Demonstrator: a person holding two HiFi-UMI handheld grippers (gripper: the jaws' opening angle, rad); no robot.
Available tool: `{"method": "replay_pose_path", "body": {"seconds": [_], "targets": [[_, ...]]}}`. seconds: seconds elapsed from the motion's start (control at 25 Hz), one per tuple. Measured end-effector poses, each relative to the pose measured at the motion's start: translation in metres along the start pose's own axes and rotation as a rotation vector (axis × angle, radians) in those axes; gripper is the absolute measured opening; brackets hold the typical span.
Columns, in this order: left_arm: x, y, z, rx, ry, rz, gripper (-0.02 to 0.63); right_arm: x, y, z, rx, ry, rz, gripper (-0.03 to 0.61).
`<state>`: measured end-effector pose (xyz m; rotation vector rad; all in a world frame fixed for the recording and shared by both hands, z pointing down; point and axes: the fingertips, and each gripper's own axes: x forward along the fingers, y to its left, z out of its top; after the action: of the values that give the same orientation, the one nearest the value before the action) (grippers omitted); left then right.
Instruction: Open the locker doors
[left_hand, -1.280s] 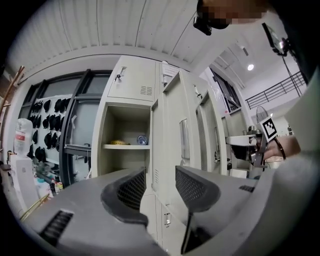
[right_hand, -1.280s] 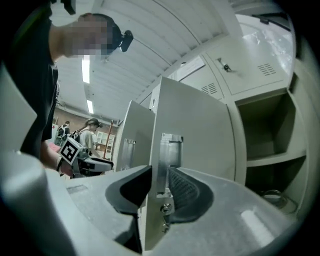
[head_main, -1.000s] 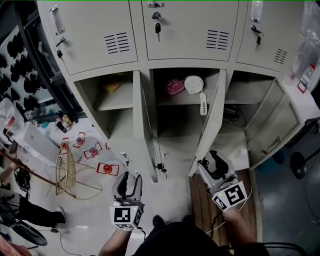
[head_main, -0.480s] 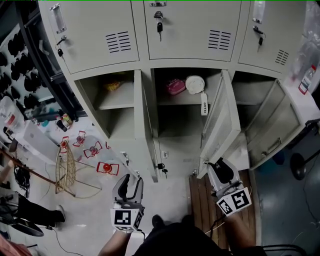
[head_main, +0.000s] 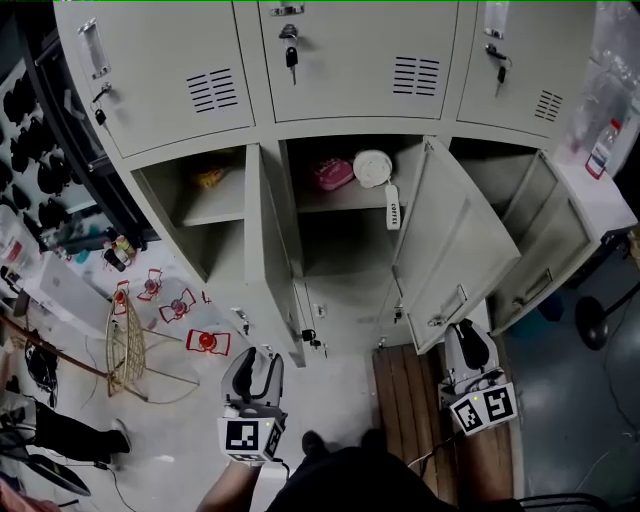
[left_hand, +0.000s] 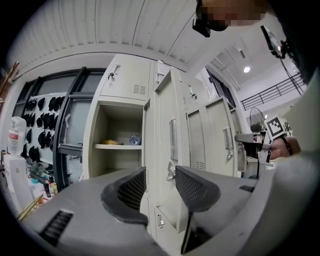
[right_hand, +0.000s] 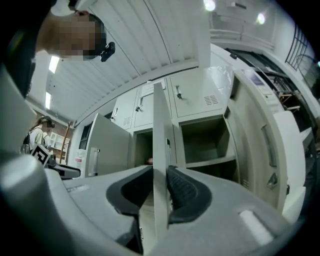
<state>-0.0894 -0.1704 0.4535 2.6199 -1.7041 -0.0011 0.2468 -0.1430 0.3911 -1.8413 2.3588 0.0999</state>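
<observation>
Three lower locker doors stand open under a row of closed upper doors (head_main: 330, 60). The middle door (head_main: 455, 250) is swung wide to the right. My right gripper (head_main: 470, 338) is at its free edge by the handle. In the right gripper view that door edge (right_hand: 160, 135) runs upright between the jaws; my right gripper (right_hand: 159, 187) has just been closing and both pads sit against it. My left gripper (head_main: 256, 362) hangs low in front of the left door (head_main: 262, 260), open and empty. In the left gripper view my left gripper (left_hand: 160, 187) faces that door's handle (left_hand: 172, 140), apart from it.
The right door (head_main: 545, 245) stands open beside the middle one. A pink item (head_main: 330, 172) and a white roll (head_main: 373, 168) lie on the middle shelf. A wooden board (head_main: 400, 400) lies on the floor under my right side. Red items (head_main: 205, 340) and a wicker frame (head_main: 125, 345) sit left.
The middle door has swung far open to the right, and my right gripper has moved right with its edge. The jaws have narrowed onto that edge. My left gripper has stayed put.
</observation>
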Motion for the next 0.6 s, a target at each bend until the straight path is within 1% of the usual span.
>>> {"method": "replay_pose_path", "body": {"seconds": [0.16, 0.24, 0.32, 0.44, 0.6], "targets": [[-0.001, 0.001, 0.0, 0.019, -0.016, 0.002, 0.181, -0.011, -0.005, 0.021, 0.019, -0.051, -0.037, 0.075], [-0.002, 0.004, 0.002, 0.017, -0.018, 0.014, 0.183, -0.015, -0.002, 0.039, 0.009, -0.101, -0.042, 0.046], [-0.003, 0.01, 0.006, 0.006, -0.023, 0.033, 0.183, -0.015, 0.01, 0.056, -0.004, -0.155, -0.007, 0.005], [-0.002, 0.019, 0.018, -0.021, -0.033, 0.063, 0.183, -0.006, 0.037, 0.07, -0.047, -0.195, 0.071, 0.005], [-0.004, 0.031, 0.037, -0.001, -0.074, 0.083, 0.183, 0.014, 0.063, 0.076, -0.126, -0.188, 0.114, 0.01]]}}
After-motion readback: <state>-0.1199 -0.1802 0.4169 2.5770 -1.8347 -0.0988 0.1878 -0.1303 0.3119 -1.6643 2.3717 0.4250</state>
